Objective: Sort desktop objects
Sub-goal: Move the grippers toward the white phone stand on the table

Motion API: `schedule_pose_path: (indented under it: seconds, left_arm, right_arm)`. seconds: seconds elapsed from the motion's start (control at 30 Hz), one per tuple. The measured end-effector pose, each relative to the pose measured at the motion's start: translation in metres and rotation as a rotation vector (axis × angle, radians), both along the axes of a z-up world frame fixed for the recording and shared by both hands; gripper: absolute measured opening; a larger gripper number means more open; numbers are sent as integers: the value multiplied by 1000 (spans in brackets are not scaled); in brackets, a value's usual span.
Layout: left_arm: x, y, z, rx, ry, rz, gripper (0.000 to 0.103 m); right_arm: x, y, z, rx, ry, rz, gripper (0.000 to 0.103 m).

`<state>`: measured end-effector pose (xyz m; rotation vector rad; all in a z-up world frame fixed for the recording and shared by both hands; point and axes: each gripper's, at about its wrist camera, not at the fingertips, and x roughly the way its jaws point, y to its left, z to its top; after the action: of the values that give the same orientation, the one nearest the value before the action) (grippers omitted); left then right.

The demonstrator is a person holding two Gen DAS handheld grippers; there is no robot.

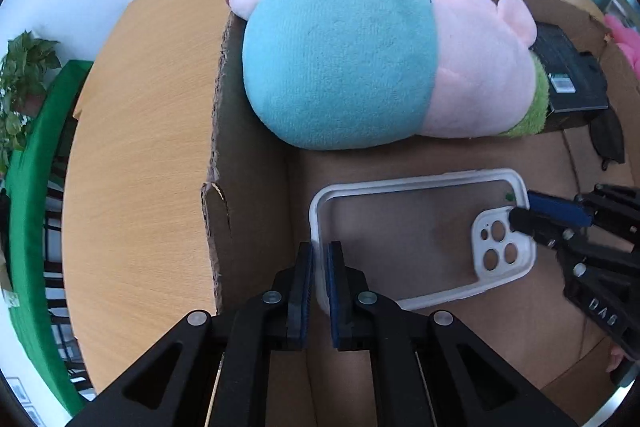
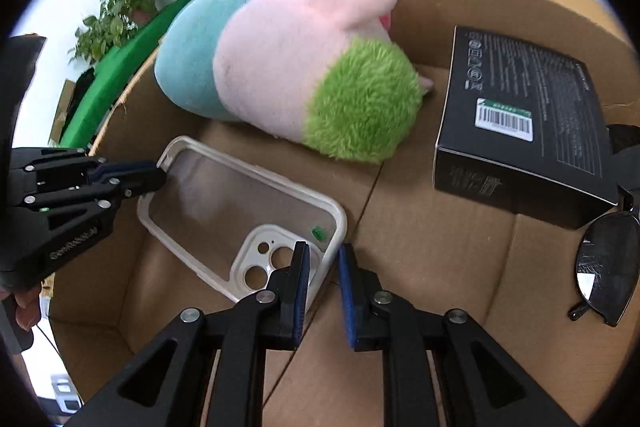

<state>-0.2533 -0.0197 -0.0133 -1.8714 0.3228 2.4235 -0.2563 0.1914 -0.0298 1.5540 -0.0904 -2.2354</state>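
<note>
Inside the cardboard box (image 2: pixel 420 239) you already have the plush toy (image 2: pixel 280 67) along its far wall, the black carton (image 2: pixel 520 131) and the sunglasses (image 2: pixel 604 263) beside that, so the sorting looks well along. The clear phone case (image 2: pixel 240 211) lies in the box just in front of the plush toy, with your left gripper (image 1: pixel 320 259) clenched on its plain end. Your right gripper (image 2: pixel 324 259) straddles the camera-cutout corner, its jaws parted wider than the rim, so letting go and pulling both out remains.
</note>
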Motion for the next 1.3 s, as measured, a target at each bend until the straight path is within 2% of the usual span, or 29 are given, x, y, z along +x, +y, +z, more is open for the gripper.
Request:
schedule_pose_path:
  seconds: [0.03, 0.07, 0.1, 0.17, 0.23, 0.27, 0.3, 0.33, 0.37, 0.4, 0.47, 0.57, 0.7, 0.8, 0.87, 1.13, 1.3]
  left_arm:
    - [2, -2, 3, 18, 8, 11, 8]
    - [6, -5, 8, 28, 26, 25, 12]
    - [12, -9, 17, 46, 65, 32, 26]
    - [30, -14, 38, 119, 149, 14, 41]
    - [63, -20, 68, 129, 304, 20, 71]
    - [82, -22, 83, 145, 381, 17, 76]
    - [104, -25, 96, 172, 457, 14, 84]
    - [126, -27, 109, 205, 527, 8, 93]
    - [143, -30, 118, 230, 581, 8, 97]
    - [158, -29, 127, 249, 632, 13, 103]
    - [191, -30, 136, 280, 713, 22, 103]
    - [207, -26, 139, 280, 757, 40, 103]
    - [224, -11, 134, 238, 798, 7, 103]
    - [245, 1, 130, 209, 826, -22, 103]
    - [254, 7, 124, 211, 823, -24, 103]
    - [268, 15, 112, 246, 779, -18, 103]
    - [275, 12, 101, 227, 757, -18, 103]
  right_arm:
    - [3, 1, 3, 10, 12, 3, 21]
    - [4, 2, 6, 26, 30, 3, 31]
    - [10, 4, 14, 52, 65, 1, 44]
    - [27, 9, 40, 91, 172, 1, 47]
    - [57, 16, 70, 133, 303, -10, 47]
    - [72, 21, 82, 144, 351, -23, 52]
    - [91, 27, 95, 145, 407, -49, 64]
    - [114, 33, 108, 139, 466, -80, 71]
    - [133, 37, 117, 137, 512, -103, 83]
    - [147, 40, 123, 141, 547, -121, 84]
    - [174, 47, 126, 169, 584, -160, 84]
    - [204, 53, 114, 199, 577, -198, 84]
    - [221, 63, 105, 182, 541, -259, 84]
    - [238, 70, 105, 213, 563, -290, 84]
    - [245, 71, 105, 236, 579, -304, 84]
    - [261, 70, 96, 181, 591, -299, 84]
    - [268, 59, 93, 174, 588, -269, 84]
